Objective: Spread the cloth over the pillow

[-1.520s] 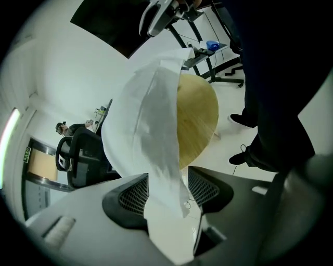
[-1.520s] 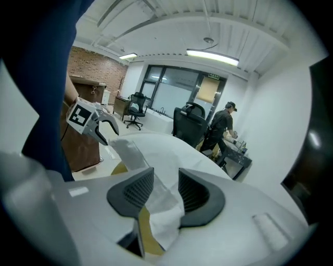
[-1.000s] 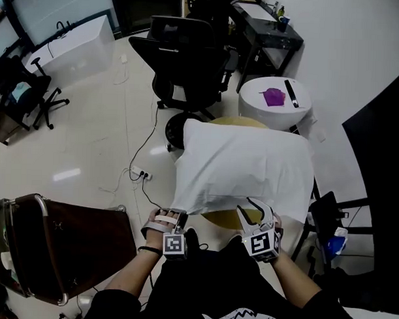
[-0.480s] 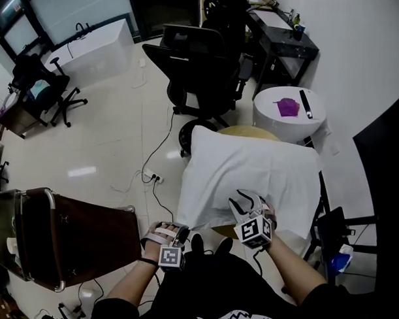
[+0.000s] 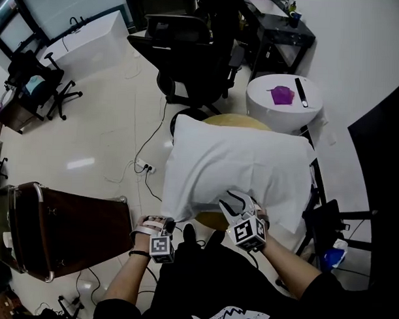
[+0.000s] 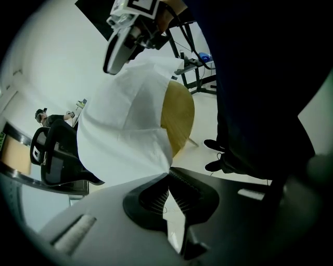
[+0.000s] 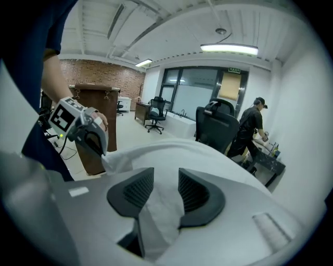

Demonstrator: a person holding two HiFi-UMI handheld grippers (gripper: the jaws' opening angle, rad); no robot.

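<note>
White cloth [image 5: 238, 160] everywhere in this one. It's draped across the pillow up on the round yellow counter [image 5: 237, 121]. Honestly, I can't tell the pillow apart from the cloth, it's just a puffy lump underneath.

My left hand-held gripper [image 6: 169, 175] is pressed together on the near left corner of the cloth, pinching it right at the tips. The sheet stretches from there up toward my other one. It hangs lower than the right, off the counter's edge over the floor [image 5: 102, 139] and close to my legs.

My right hand-held gripper [image 7: 165, 183] is spread wide and sits on the near edge of the cloth, off to the right of the left one. A fold of fabric lies in the gap between the pads, and I can't see them squeezing it.

Past both of them, beyond the far side of the cloth, there's a black office chair [image 5: 190, 50]. Next to it is a small white round table [image 5: 266, 109] with a purple thing [image 5: 278, 95] on top. Off to the left of my left hand-held gripper stands a brown cabinet [image 5: 66, 229].
</note>
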